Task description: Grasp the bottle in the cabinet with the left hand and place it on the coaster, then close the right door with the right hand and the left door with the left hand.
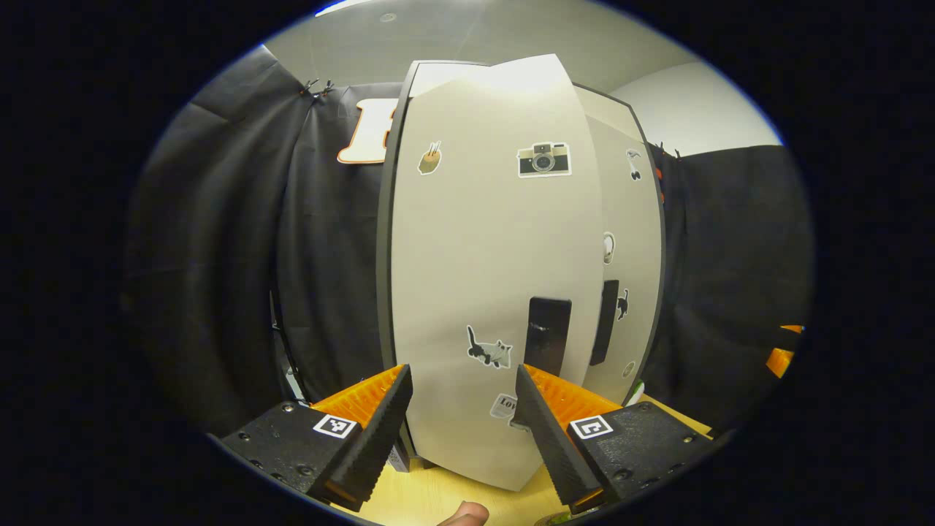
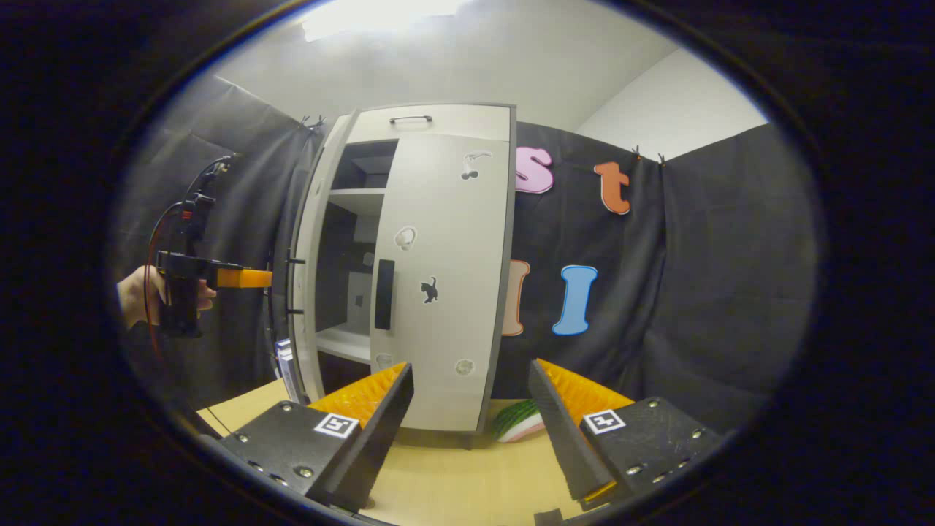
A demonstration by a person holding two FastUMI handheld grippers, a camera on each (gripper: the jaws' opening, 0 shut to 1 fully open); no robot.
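At frame centre of the left gripper view, the left gripper [image 1: 462, 416], jaws wide and empty, faces the half-open left door [image 1: 482, 277]; the right gripper [image 2: 467, 420] is likewise. Bottle unseen. A glancing push could leave that door ajar.

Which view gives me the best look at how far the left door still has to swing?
The right gripper view: the left door appears edge-on, with open shelves between it and the closed right door. The left gripper view faces the left door flat, hiding the gap.
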